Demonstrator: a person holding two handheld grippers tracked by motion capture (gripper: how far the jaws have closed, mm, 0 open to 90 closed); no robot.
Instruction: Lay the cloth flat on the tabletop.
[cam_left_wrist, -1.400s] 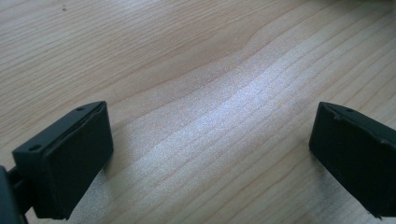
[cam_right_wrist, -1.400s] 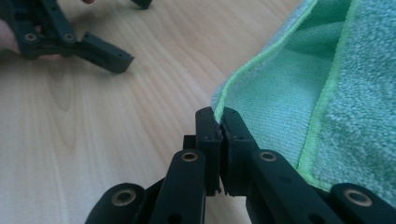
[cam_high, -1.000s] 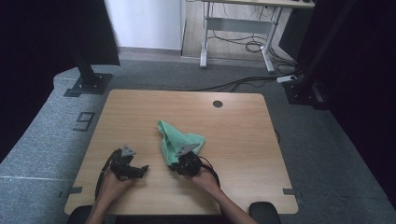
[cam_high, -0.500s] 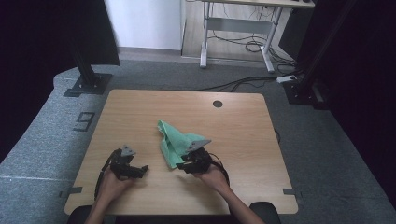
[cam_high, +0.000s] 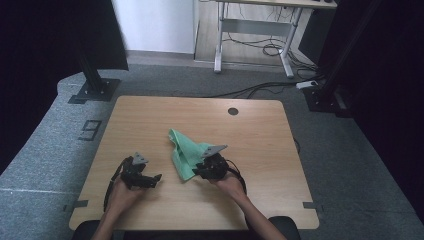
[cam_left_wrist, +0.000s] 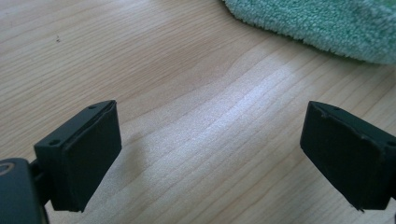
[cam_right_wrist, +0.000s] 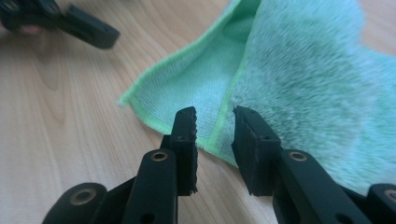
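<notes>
one green microfibre cloth (cam_high: 186, 152) lies on the wooden table (cam_high: 260, 145), roughly midway between the left and right edges and nearer the near edge than the far one. it is rumpled and partly folded over itself, with one corner pointing toward the far left and a lighter green hem along its border. nothing on the table serves as a container; the cloth lies straight on the bare wood.

there are two grippers, one in each of the person's hands, both close to the near edge. the right gripper (cam_high: 204, 171) sits at the cloth's near right side. in the right gripper view its jaws stand a little apart, with the folded, hemmed edge of the cloth (cam_right_wrist: 299, 79) in the gap between them; they have just been closing, and the pads do not yet visibly press on the fabric. the right gripper (cam_right_wrist: 214, 128) points at that hem where two layers meet.

the left gripper (cam_high: 150, 179) rests to the left of the cloth, apart from it, nearer the near left corner. in the left gripper view its jaws are spread wide, released, with only bare wood between them, and the left gripper (cam_left_wrist: 208, 154) faces the cloth's fluffy edge (cam_left_wrist: 322, 23) further ahead.

one round cable hole (cam_high: 233, 111) sits near the far edge of the table.
</notes>
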